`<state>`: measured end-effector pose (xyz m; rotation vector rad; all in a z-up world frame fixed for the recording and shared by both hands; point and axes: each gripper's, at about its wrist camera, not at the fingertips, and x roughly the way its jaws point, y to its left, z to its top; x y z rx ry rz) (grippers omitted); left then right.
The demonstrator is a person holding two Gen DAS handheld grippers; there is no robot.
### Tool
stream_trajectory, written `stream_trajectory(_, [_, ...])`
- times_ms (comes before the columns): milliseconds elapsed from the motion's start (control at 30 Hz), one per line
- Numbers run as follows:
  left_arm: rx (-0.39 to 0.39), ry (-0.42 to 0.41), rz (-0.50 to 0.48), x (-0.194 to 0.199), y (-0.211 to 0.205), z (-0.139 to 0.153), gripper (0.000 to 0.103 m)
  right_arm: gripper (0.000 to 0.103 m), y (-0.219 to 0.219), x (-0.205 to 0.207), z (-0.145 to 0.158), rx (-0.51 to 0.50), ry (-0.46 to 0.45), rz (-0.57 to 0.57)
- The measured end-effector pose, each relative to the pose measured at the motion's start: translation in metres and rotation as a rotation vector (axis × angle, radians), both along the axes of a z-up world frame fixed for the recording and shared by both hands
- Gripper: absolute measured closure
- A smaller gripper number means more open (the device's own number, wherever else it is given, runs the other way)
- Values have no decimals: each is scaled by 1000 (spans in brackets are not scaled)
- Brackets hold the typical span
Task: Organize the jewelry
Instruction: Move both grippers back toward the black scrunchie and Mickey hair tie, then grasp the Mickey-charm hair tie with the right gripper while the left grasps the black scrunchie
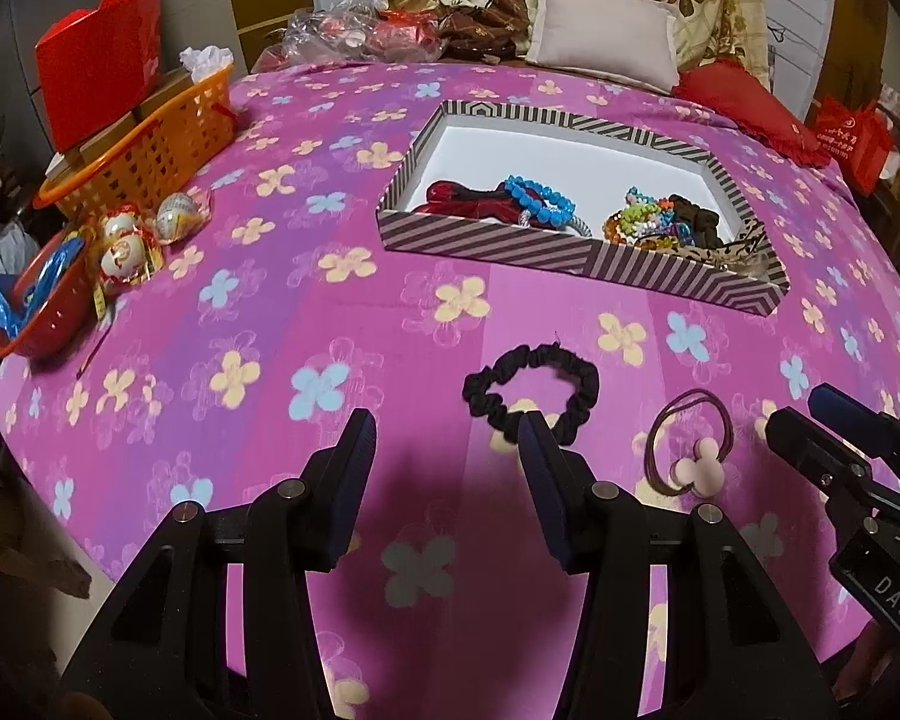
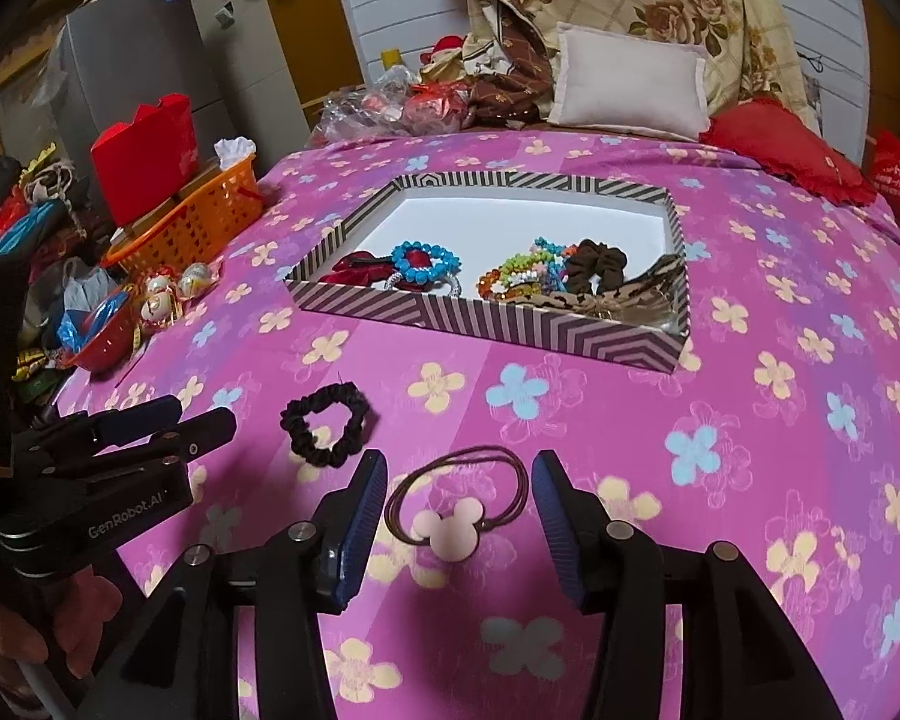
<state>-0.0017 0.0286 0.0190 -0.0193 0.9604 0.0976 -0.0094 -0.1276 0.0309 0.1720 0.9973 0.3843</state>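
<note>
A black scrunchie (image 1: 582, 381) (image 2: 306, 447) lies on the pink flowered bedspread. My left gripper (image 1: 445, 426) (image 2: 201, 414) stands open just short of it, its right fingertip overlapping the near edge, nothing between the pads. A brown hair tie with a pink mouse-head charm (image 2: 450, 531) (image 1: 705, 468) lies flat between the fingers of my right gripper (image 2: 460, 462) (image 1: 810, 414), which is open, its pads clear of the tie. Beyond stands a striped box (image 1: 492, 249) (image 2: 510, 324) holding a blue bead bracelet (image 1: 540, 198), scrunchies and several coloured bracelets.
An orange basket (image 1: 150, 150) and a red bowl (image 1: 42, 312) with wrapped round items beside them sit at the bed's left edge. A white pillow (image 1: 600, 36) and red cushion (image 1: 744, 108) lie at the far end. Bare bedspread stretches around the box.
</note>
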Motion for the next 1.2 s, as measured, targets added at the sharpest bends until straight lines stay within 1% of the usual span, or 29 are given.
stream_trajectory(933, [15,20,-3,-4,0,-12,54,55,-1,-3,-14,-17,39,15])
stream_trajectory(1133, [5,35,0,-1,1,-15,54,55,-3,-2,-17,-19,44,18])
stream_trajectory(1200, [-9,46,4,0,5,-17,54,55,-6,-1,-21,-26,52,13])
